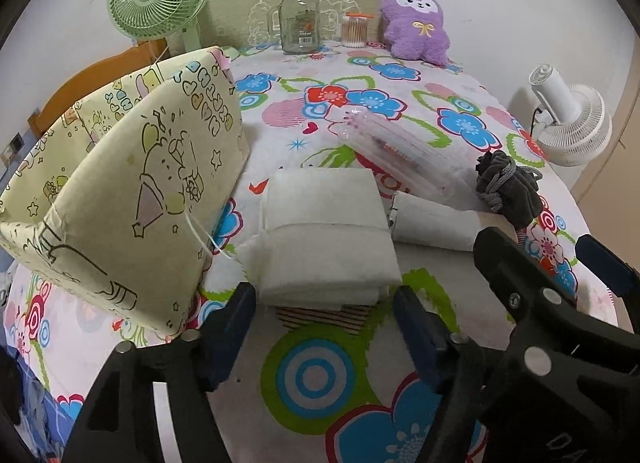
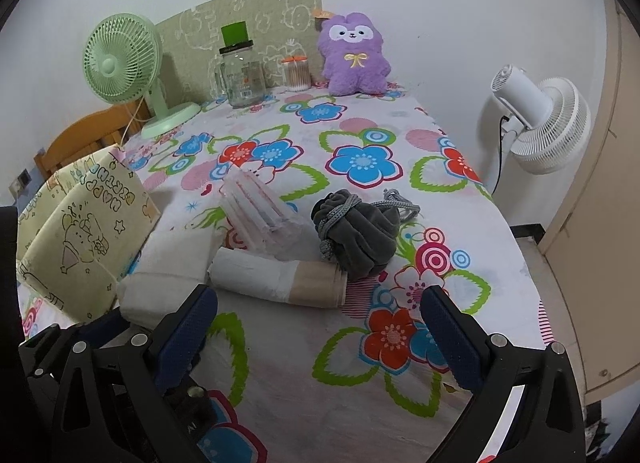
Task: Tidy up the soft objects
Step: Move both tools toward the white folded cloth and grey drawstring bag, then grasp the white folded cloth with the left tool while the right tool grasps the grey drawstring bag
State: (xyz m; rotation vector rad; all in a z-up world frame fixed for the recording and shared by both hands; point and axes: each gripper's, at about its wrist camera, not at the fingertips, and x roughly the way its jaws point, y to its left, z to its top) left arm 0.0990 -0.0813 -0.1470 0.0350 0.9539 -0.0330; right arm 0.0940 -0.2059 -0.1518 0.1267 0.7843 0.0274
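Observation:
A folded white cloth pack (image 1: 326, 231) lies on the flowered table just ahead of my open left gripper (image 1: 324, 327); its jaws straddle the near edge without touching. It also shows in the right wrist view (image 2: 164, 275). A white and tan roll (image 2: 276, 277) lies to its right, also in the left wrist view (image 1: 434, 221). A grey drawstring pouch (image 2: 360, 237) sits behind the roll. A clear plastic pack (image 2: 260, 215) lies between them. A purple plush toy (image 2: 354, 57) stands at the back. My right gripper (image 2: 316, 327) is open and empty in front of the roll.
A yellow fabric storage box (image 1: 132, 191) stands open at the left. A green fan (image 2: 120, 67), a glass jar (image 2: 240, 77) and a cotton swab tub (image 2: 297, 73) line the back. A white fan (image 2: 544, 123) stands off the table's right edge.

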